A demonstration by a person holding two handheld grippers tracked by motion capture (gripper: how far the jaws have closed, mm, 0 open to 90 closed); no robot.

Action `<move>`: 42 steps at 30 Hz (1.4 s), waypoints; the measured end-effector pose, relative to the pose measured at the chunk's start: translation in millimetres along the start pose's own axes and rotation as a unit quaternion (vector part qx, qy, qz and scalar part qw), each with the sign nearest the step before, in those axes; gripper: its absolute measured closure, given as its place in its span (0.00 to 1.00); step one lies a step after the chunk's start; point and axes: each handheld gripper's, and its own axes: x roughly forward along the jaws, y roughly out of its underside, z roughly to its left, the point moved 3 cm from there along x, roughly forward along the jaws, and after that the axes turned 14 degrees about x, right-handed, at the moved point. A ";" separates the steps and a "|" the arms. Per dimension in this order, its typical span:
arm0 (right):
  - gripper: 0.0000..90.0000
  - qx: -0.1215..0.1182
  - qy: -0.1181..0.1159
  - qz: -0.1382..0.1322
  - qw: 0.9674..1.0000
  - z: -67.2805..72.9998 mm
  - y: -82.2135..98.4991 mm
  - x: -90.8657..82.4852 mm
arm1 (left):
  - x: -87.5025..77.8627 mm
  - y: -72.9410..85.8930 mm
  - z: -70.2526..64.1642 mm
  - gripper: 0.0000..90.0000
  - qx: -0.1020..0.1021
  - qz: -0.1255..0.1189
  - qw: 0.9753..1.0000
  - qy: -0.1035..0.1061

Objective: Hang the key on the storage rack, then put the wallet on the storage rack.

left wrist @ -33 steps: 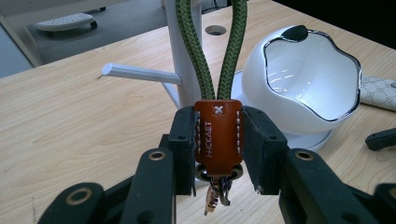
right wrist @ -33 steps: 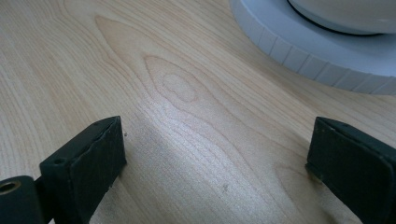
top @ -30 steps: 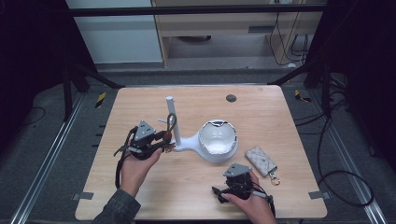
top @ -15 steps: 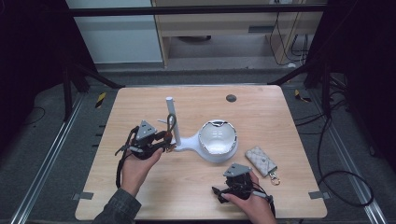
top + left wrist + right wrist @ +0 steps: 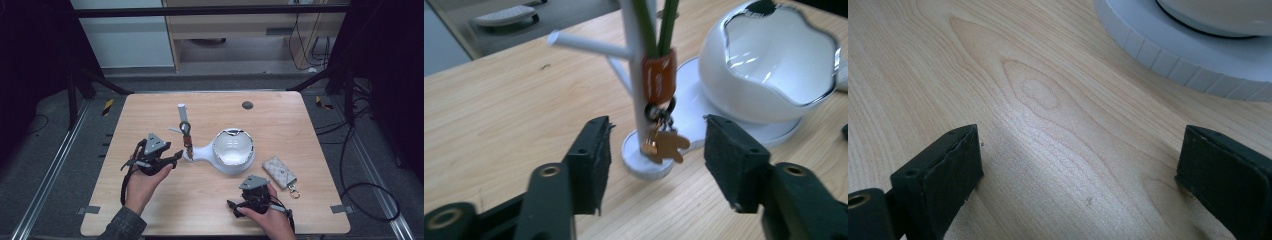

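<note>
A white stand has a thin post [image 5: 182, 120] with pegs and a white bowl [image 5: 233, 150] on one base. A keychain [image 5: 186, 136] hangs from a peg: green strap, orange band [image 5: 659, 80], brown charm [image 5: 667, 145]. My left gripper [image 5: 175, 159] sits just left of the post. Its jaws have just been opening and now stand apart in the left gripper view [image 5: 654, 160], with the charm hanging between and beyond them, untouched. My right gripper [image 5: 232, 206] rests low at the table's front right, open over bare wood [image 5: 1080, 180].
A quilted beige key pouch [image 5: 280, 171] with a clasp lies right of the bowl. A small dark disc [image 5: 247, 105] sits at the table's far side. The stand's white base [image 5: 1198, 55] lies just ahead of the right gripper.
The left gripper's jaws have opened and let go of the keychain, which stays hanging on the stand. The right hand has not moved.
</note>
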 end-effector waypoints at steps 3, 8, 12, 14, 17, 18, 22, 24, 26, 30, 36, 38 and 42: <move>0.05 0.000 0.000 0.000 1.000 0.0 0.0 0.0 | 0.6 11.8 4.1 0.38 -0.001 0.014 1.000 -0.011; 0.05 0.000 0.000 0.000 1.000 -0.1 0.0 0.0 | 2.0 36.6 14.3 0.25 -0.019 0.032 0.999 -0.032; 0.04 0.001 0.001 0.001 1.000 -0.2 -0.1 -0.1 | 5.3 59.5 22.8 0.16 -0.030 0.050 0.997 -0.047; 0.04 0.001 0.001 0.001 1.000 -0.3 -0.1 -0.1 | 7.8 70.6 27.8 0.15 -0.042 0.057 0.996 -0.049; 0.04 0.000 -0.001 0.003 1.000 -0.5 0.0 -0.2 | 12.5 86.4 33.8 0.12 -0.047 0.070 0.995 -0.056; 0.03 0.001 -0.004 0.002 1.000 -0.6 0.0 -0.2 | 14.3 90.7 35.0 0.10 -0.044 0.076 0.995 -0.054; 0.01 0.004 -0.012 0.005 1.000 -1.1 0.0 -0.5 | 17.5 100.5 38.2 0.09 -0.053 0.081 0.995 -0.035; 0.08 0.003 -0.012 0.000 1.000 -0.7 -0.6 -2.2 | 19.4 104.5 38.3 0.08 -0.050 0.092 0.994 -0.022; 0.06 -0.004 -0.009 -0.021 1.000 2.0 -5.5 -10.8 | 21.9 110.1 36.9 0.08 -0.043 0.098 0.994 -0.017; 0.07 -0.010 0.021 -0.050 0.998 0.9 -21.9 -38.6 | 27.5 117.7 36.3 0.07 -0.043 0.118 0.992 -0.008; 0.08 0.009 0.070 -0.019 0.997 -34.2 -39.1 -75.4 | 35.3 120.1 31.7 0.05 -0.045 0.122 0.991 0.005; 0.08 0.020 0.086 0.002 0.996 -50.5 -43.2 -83.4 | 36.0 121.0 30.7 0.02 -0.046 0.116 0.992 0.002; 0.09 0.046 0.087 0.029 0.995 -69.5 -46.0 -91.7 | 36.2 122.4 30.1 0.01 -0.043 0.109 0.993 0.002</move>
